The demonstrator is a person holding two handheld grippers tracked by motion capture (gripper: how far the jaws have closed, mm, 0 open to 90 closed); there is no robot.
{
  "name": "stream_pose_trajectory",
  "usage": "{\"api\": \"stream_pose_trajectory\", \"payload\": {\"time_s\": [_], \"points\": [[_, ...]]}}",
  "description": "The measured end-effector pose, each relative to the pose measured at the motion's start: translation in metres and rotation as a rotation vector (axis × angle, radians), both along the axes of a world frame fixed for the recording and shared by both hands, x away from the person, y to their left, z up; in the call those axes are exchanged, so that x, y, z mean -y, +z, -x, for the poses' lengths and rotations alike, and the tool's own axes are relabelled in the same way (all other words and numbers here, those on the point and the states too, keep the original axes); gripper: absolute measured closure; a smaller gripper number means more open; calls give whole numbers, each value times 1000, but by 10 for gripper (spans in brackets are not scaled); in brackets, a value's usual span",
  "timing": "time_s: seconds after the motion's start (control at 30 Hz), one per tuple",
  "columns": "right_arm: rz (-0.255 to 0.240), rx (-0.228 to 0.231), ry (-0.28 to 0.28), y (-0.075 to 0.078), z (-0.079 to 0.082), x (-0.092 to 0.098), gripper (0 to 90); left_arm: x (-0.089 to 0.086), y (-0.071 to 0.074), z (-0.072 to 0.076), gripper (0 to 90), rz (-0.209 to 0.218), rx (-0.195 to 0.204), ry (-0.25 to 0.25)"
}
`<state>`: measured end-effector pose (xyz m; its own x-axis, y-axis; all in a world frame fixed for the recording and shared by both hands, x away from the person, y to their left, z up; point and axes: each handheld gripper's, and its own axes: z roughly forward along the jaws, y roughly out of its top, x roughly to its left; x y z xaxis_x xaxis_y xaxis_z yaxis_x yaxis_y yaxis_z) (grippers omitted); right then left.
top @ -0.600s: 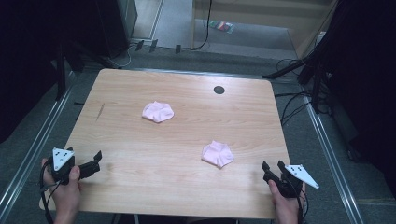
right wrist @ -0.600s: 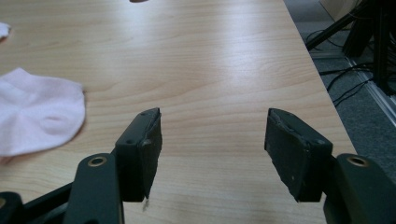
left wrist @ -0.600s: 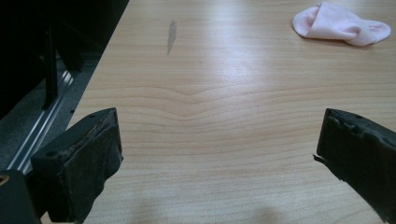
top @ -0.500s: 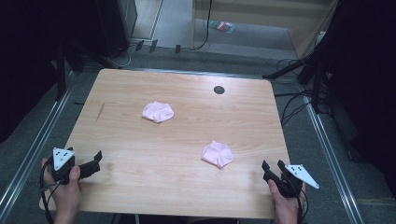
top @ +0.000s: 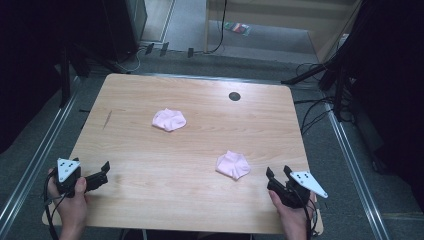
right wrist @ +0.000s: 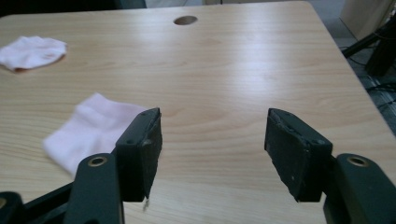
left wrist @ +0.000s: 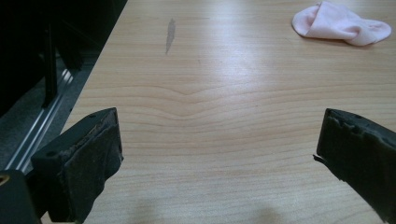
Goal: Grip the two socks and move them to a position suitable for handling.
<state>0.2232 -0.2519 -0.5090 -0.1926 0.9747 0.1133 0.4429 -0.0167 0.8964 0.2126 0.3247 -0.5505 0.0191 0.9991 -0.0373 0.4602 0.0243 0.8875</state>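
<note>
Presently both claws, left [top: 104,172] and right [top: 278,173], stand apart and empty; the right should advance squarely over the near pink cloth [top: 233,164] on the worktop [top: 200,145] before closing.

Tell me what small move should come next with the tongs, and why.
Probably ease the right tongs forward and left toward the near pink cloth. Their jaws stand open and empty at the table edge, and that cloth lies closest to them, untouched. The left tongs are open too, farther from either cloth.

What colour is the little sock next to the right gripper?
Pale pink; the sock shows best in the right gripper view.
</note>
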Motion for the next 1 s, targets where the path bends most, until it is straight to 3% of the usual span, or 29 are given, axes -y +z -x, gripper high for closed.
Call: {"api": "stream_pose_trajectory", "payload": {"time_s": [0.23,0.3,0.43,0.53,0.63,0.77,0.83,0.87,1.0], "points": [[10,11,62,20,-11,-27,413,1,0,-4,2,-17,-18,36],[-25,-1,95,27,-20,-38,433,0,0,-5,2,-7,-24,44],[-12,11,127,29,-24,-51,466,-5,0,-6,2,24,-15,67],[-23,-22,163,19,-26,-61,504,-8,0,-6,2,55,-6,59],[0,-58,192,12,-28,-67,505,-9,0,-7,2,67,-13,36],[29,-126,210,-7,-31,-82,497,-7,0,-8,2,43,-23,30],[45,-134,208,-10,-33,-85,497,-6,0,-9,2,42,-28,29],[74,-160,200,-16,-37,-91,488,-6,0,-9,2,38,-32,27],[83,-191,202,-26,-46,-100,425,-5,0,-10,2,20,-46,25]]}}
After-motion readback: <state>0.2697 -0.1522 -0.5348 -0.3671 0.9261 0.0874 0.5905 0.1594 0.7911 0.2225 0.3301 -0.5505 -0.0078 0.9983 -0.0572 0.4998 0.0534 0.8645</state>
